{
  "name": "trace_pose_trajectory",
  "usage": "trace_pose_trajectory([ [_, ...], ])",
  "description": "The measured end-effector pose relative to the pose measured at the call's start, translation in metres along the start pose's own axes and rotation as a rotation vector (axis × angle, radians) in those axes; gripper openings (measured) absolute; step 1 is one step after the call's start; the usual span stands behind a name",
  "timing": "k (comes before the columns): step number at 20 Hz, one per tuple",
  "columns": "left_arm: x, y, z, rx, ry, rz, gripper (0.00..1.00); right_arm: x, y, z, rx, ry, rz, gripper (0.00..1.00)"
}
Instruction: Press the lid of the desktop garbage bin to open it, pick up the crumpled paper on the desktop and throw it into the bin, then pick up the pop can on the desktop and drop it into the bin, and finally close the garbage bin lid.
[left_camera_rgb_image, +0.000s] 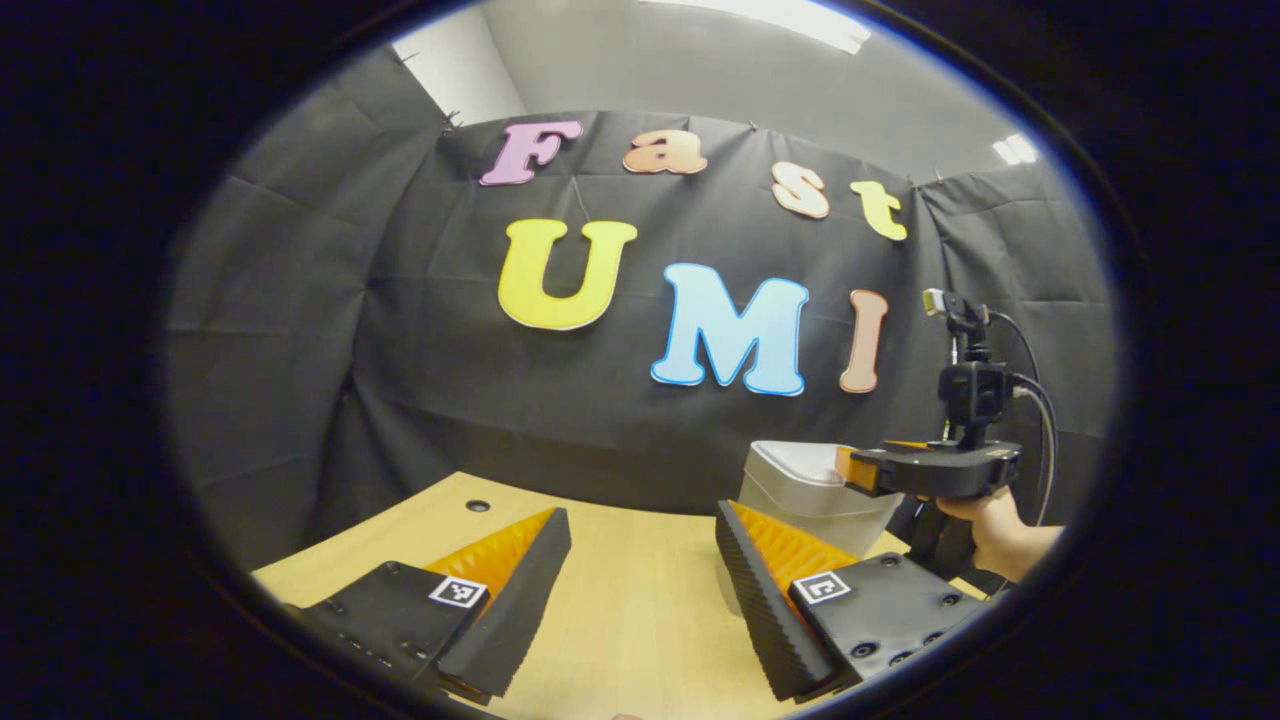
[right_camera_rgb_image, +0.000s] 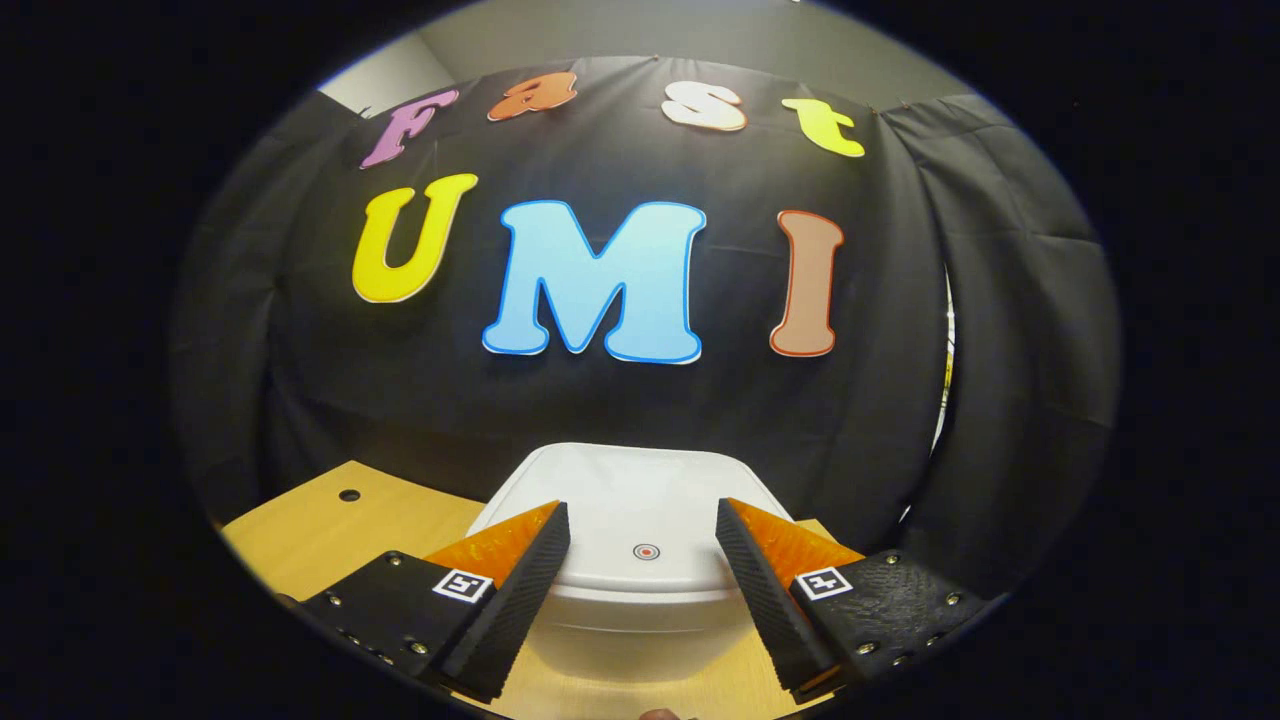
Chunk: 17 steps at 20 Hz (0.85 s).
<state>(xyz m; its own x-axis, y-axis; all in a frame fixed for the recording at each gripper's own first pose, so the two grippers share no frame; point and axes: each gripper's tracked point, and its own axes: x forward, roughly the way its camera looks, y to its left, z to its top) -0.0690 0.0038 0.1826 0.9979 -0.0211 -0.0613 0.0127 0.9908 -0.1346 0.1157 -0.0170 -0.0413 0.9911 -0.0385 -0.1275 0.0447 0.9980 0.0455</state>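
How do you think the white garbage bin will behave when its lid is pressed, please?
The garbage bin looks like thin, hollow plastic, so probably light. Standing free on the smooth wooden table, it may slide or tip. Pressing downward at the lid's red dot seems steadiest.

Closed bin lid (right_camera_rgb_image: 640, 510) lies unobstructed; bare desk (left_camera_rgb_image: 640, 600) alongside.

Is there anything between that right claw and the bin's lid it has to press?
Nothing visible. In the right gripper view the right gripper is open and faces the shut white lid, with the red dot framed between its fingers and only open air between them.
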Motion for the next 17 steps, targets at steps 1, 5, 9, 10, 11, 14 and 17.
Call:
trace_pose_trajectory([
  [1,-0.005,-0.005,0.0,-0.001,-0.003,0.016,0.95,-0.011,0.003,0.001,-0.013,-0.004,0.028,0.95],
  [5,-0.027,-0.024,0.003,0.039,-0.028,0.062,0.95,-0.057,0.01,0.007,0.002,-0.027,0.118,0.94],
  [9,-0.045,-0.036,0.001,0.019,-0.029,0.09,0.95,-0.103,0.011,0.013,0.005,-0.072,0.17,0.94],
  [10,-0.049,-0.038,-0.001,0.017,-0.028,0.095,0.95,-0.112,0.012,0.014,0.003,-0.081,0.176,0.95],
  [11,-0.052,-0.038,-0.001,0.02,-0.027,0.1,0.95,-0.121,0.013,0.013,-0.002,-0.084,0.183,0.95],
  [14,-0.057,-0.039,-0.001,0.038,-0.027,0.103,0.95,-0.147,0.015,0.014,-0.005,-0.103,0.197,0.95],
  [17,-0.056,-0.042,0.006,0.048,-0.04,0.072,0.95,-0.165,0.016,0.009,0.021,-0.097,0.187,0.94],
])
